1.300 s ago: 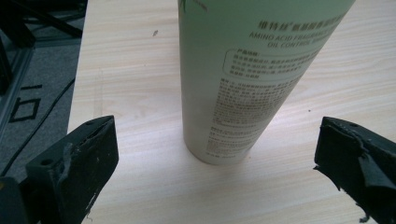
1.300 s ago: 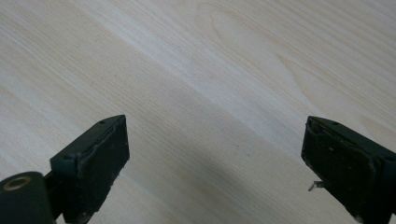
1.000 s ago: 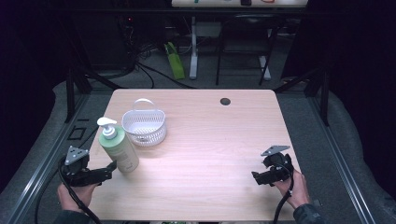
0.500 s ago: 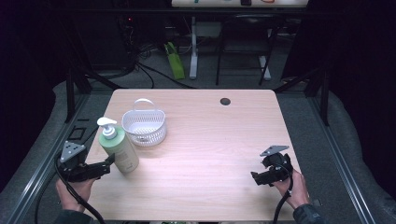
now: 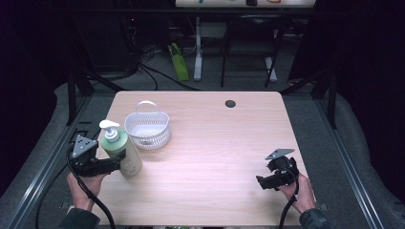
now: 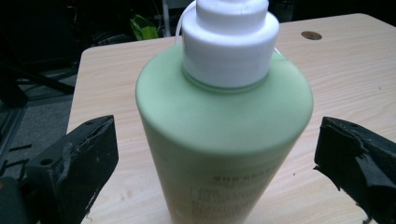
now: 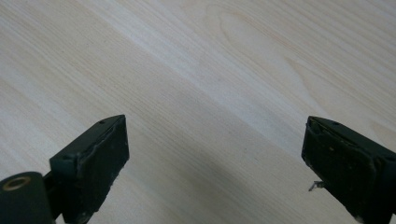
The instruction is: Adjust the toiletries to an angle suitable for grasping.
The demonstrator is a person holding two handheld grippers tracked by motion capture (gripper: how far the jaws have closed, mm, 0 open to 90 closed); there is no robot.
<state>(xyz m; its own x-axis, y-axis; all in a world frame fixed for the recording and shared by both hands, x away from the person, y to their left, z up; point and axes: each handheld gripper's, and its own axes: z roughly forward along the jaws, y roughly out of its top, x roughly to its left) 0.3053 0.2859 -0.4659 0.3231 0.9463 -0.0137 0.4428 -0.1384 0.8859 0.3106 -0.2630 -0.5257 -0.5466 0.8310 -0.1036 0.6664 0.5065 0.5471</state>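
Between left gripper (image 6: 224, 154) open jaws: green bottle (image 6: 224, 135); seemingly untouched.

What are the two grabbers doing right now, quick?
Left gripper: open, its fingers on either side of the green pump bottle, not squeezing it.
Right gripper: open, holding nothing, above the bare table.

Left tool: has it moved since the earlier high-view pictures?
Yes. The left tool has closed in toward the green bottle, which stands where it was beside the white basket; its jaws now flank the bottle, open.
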